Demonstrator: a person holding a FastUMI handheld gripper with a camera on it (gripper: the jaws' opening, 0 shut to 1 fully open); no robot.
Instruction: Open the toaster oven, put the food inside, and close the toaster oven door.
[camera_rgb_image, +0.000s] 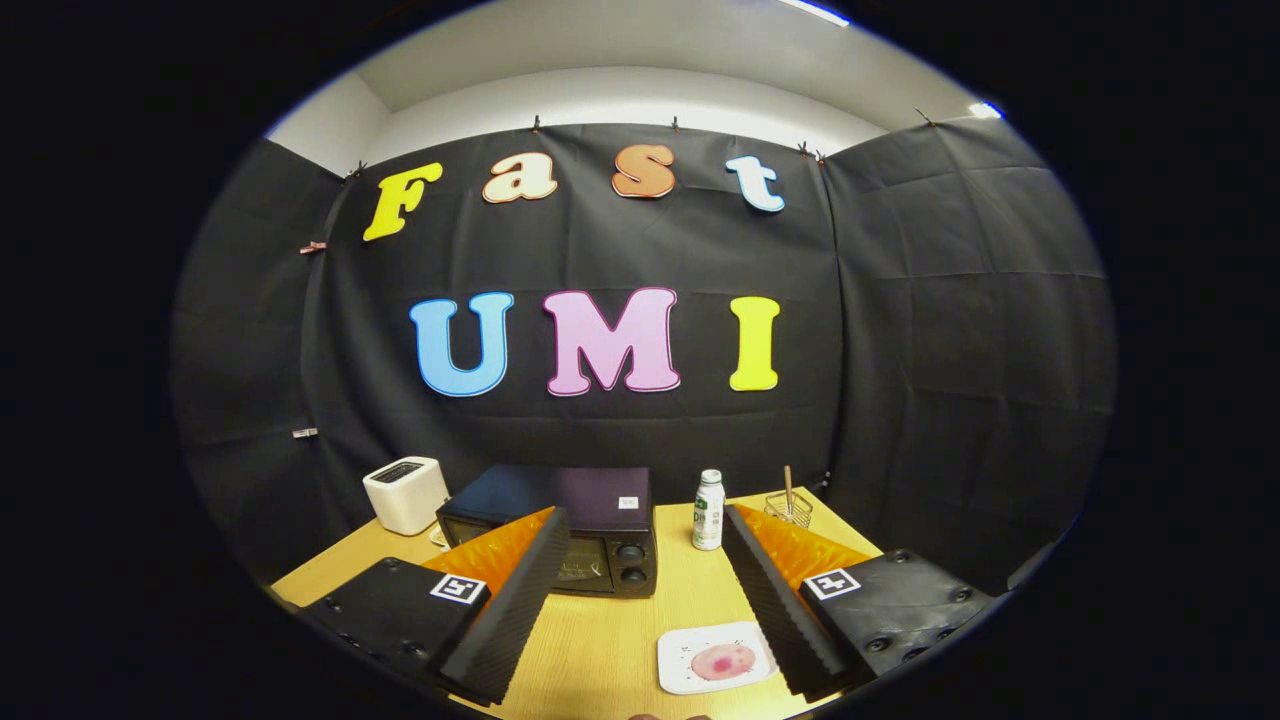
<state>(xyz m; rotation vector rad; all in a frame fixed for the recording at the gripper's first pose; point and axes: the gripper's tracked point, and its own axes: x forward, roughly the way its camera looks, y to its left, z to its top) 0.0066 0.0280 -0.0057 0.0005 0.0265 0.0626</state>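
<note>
White square plate (680, 668) on wooden worktop (600, 640) holds a pink round food piece (723, 661), just inside the right finger. Wire basket (790, 509) at the back right has a stick standing in it. Hand-held gripper (640, 590) spread wide, fingers holding and touching nothing. Black toaster oven (590, 530) sits beyond the fingers, door closed, two knobs on its right side. White toaster (405, 493) left of it, white bottle (708, 510) right of it.

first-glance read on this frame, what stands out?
The open gripper hangs above the wooden table, fingers spread wide with nothing between them. Beyond them sits the black toaster oven, door closed, with a white toaster beside it. The plate with pink food lies near the right finger.
</note>
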